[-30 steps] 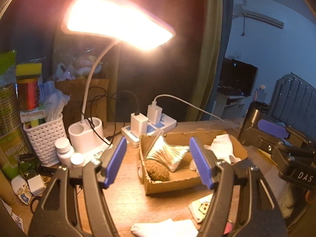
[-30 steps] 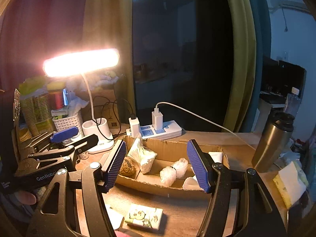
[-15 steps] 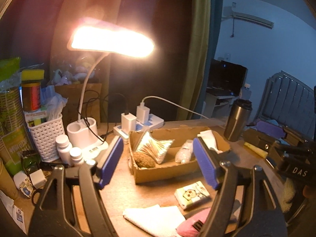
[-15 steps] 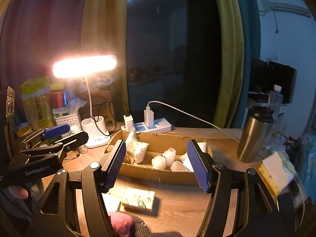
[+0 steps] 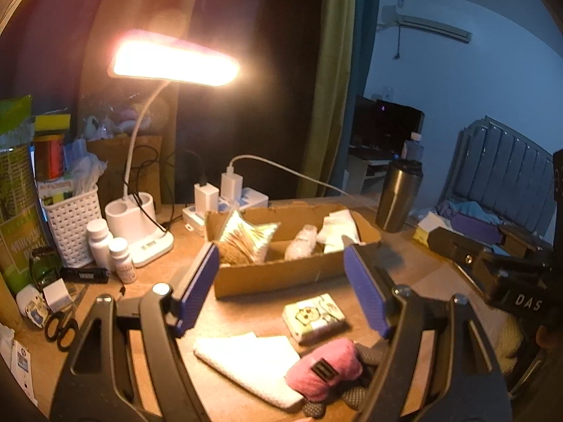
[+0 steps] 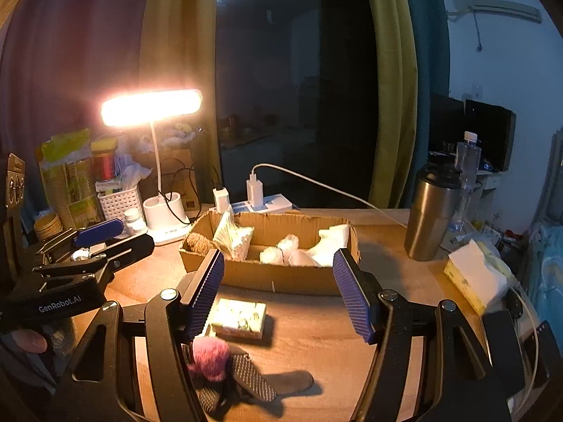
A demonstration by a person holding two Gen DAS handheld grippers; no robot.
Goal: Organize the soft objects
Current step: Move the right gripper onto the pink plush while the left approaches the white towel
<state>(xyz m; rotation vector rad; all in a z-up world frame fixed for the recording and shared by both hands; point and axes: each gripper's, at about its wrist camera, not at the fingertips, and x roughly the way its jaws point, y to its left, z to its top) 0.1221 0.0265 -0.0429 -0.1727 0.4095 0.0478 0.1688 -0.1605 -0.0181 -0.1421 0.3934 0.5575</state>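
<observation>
Trouble in the left wrist view is judged most likely at the near edge, where the pink sock [image 5: 323, 369] lies overlapping the white cloth [image 5: 246, 358] and a dark patterned sock [image 5: 352, 392]; a pinch taken there could gather two pieces at once, or drag the cloth off the desk [image 5: 133, 281]. The left gripper [image 5: 281, 285] is seen spread, its jaws having just been opening, with nothing pressed between the pads. The tissue pack [image 5: 313, 316] lies just in front of the cardboard box [image 5: 281, 274], which already holds a foil pouch, white bundles and a brown scrubber (the soft things sorted so far, it is judged). On the right gripper [image 5: 524, 302], "DAS" can be read. In the right wrist view, the right gripper [image 6: 278, 292] is likewise spread and empty. A wide sweep to the right could topple the steel tumbler [image 6: 432, 211], and the charger cable [image 6: 316, 183] behind the box could be snagged. "GenRobot.AI" is printed on the left gripper's body; the print on the tissue pack cannot be read.
</observation>
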